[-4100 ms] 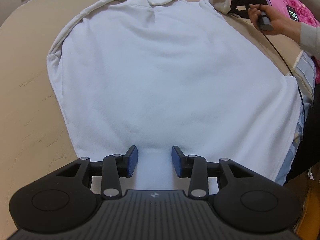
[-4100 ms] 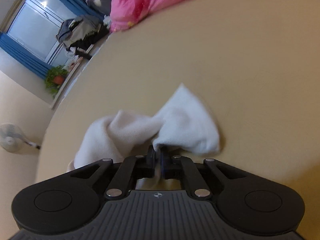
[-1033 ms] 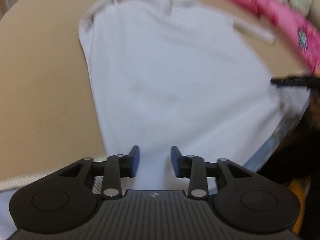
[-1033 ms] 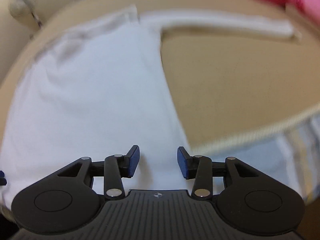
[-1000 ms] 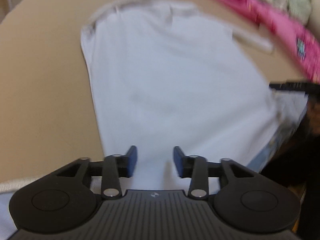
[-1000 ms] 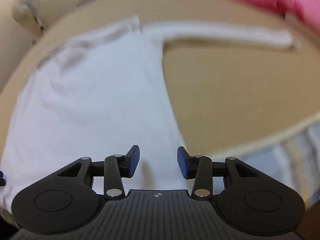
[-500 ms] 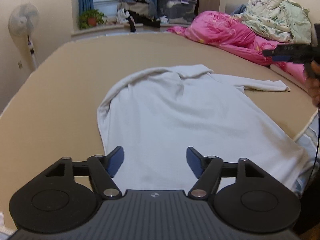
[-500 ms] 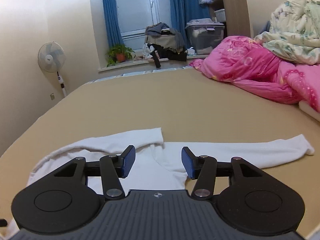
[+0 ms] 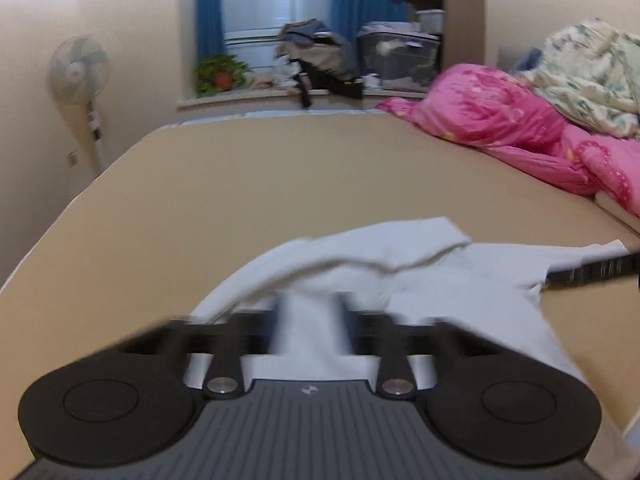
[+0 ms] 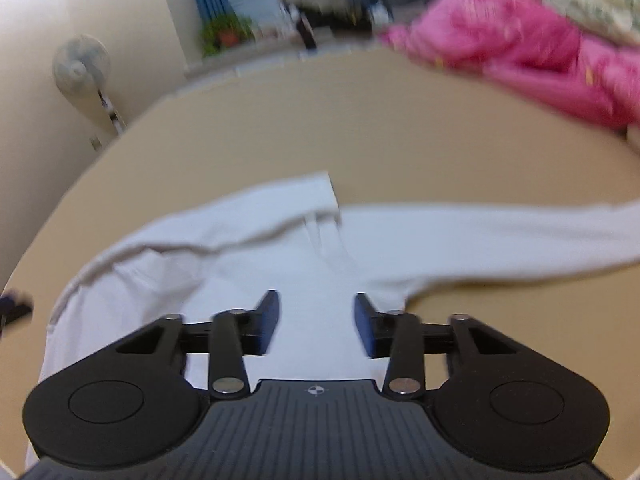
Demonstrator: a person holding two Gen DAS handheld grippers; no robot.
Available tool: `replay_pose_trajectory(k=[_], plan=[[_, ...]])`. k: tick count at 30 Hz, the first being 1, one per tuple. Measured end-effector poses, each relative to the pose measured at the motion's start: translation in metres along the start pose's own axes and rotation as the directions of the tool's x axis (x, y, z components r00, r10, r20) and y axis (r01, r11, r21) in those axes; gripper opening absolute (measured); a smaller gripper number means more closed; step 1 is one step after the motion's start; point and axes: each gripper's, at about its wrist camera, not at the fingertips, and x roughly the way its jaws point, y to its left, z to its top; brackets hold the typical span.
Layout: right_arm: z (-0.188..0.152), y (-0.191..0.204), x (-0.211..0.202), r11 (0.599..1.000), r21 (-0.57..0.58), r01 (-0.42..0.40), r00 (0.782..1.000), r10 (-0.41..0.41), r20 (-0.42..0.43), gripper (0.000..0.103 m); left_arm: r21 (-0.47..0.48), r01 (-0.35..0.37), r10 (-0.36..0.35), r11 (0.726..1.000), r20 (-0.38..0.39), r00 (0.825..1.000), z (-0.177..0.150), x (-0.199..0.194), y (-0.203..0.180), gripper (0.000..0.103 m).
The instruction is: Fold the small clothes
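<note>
White long-sleeved shirt (image 10: pixel 280 280) is laid out on the tan bed surface (image 10: pixel 360 120), collar end away from both cameras, one sleeve (image 10: pixel 500 236) stretched out to the right across the bed.

Left gripper (image 9: pixel 310 328): view is motion-blurred. White cloth is seen in the gap between the fingers, which appear partly apart in the blur; the gripper is taken as just closed. Whether the cloth is pinched cannot be told from the frame.

Right gripper (image 10: pixel 316 320): held above the shirt body near the armpit of the stretched sleeve. Fingers are narrowing, a moderate gap remaining; shirt fabric lies below the gap, no pinch is seen. In the left view its dark body (image 9: pixel 592 272) is visible at the right edge, over the sleeve.

Step judged in hand: grasps being taken on the shirt for the first fold; no fold is made yet.

Next move, as judged: both grips need confirming on fabric edges, then the sleeve side should be carried over the body, keeping the cloth flat.

Pink quilt (image 9: pixel 500 120) lies well apart.
</note>
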Motion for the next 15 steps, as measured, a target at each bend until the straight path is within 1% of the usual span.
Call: replay_pose_trajectory(k=[1,2,3,5,6,8,9,10,11,12,13,15], plan=[[0.0,-0.003,0.002,1.0,0.025,-0.001,1.0,0.002,-0.024,0.01,0.019,0.002,-0.002,1.0,0.002,1.0,0.008,0.01,-0.009,0.006],[0.0,-0.006,0.004,0.999,0.045,-0.009,0.999,0.011,-0.037,0.005,0.034,0.007,-0.007,0.999,0.005,1.0,0.015,0.022,-0.019,0.006],[0.002,-0.009,0.005,0.998,0.063,-0.011,0.999,0.014,-0.038,0.004,0.038,0.014,-0.014,0.999,0.001,1.0,0.021,0.034,-0.028,0.006],[0.005,-0.014,0.006,0.996,0.085,0.007,1.0,-0.005,-0.029,0.003,0.04,0.032,-0.031,0.999,-0.019,0.999,0.031,0.06,-0.044,0.006],[0.006,-0.016,0.009,0.996,0.09,0.015,0.999,-0.013,-0.03,0.003,0.046,0.047,-0.045,0.998,-0.035,0.998,0.035,0.074,-0.054,0.008],[0.007,-0.021,0.014,0.995,0.1,0.017,0.998,-0.012,-0.056,0.004,0.063,0.056,-0.052,0.996,-0.068,0.996,0.04,0.104,-0.069,0.01],[0.006,-0.022,0.016,0.994,0.105,0.008,0.997,0.0,-0.072,0.005,0.073,0.059,-0.052,0.996,-0.086,0.995,0.042,0.12,-0.077,0.017],[0.006,-0.023,0.018,0.994,0.112,-0.002,0.996,0.012,-0.085,0.005,0.081,0.07,-0.061,0.994,-0.101,0.993,0.045,0.134,-0.085,0.021],[0.007,-0.024,0.018,0.993,0.114,-0.007,0.996,0.018,-0.091,0.005,0.087,0.085,-0.076,0.993,-0.113,0.991,0.046,0.148,-0.093,0.03],[0.007,-0.025,0.018,0.994,0.113,-0.006,0.996,0.017,-0.092,0.005,0.094,0.099,-0.087,0.991,-0.121,0.989,0.048,0.161,-0.101,0.035],[0.008,-0.026,0.018,0.994,0.11,0.0,0.996,0.01,-0.091,0.005,0.101,0.106,-0.092,0.989,-0.129,0.987,0.047,0.172,-0.108,0.038],[0.009,-0.028,0.018,0.994,0.111,0.009,0.996,0.0,-0.088,0.005,0.115,0.122,-0.104,0.986,-0.156,0.982,0.048,0.197,-0.126,0.057]])
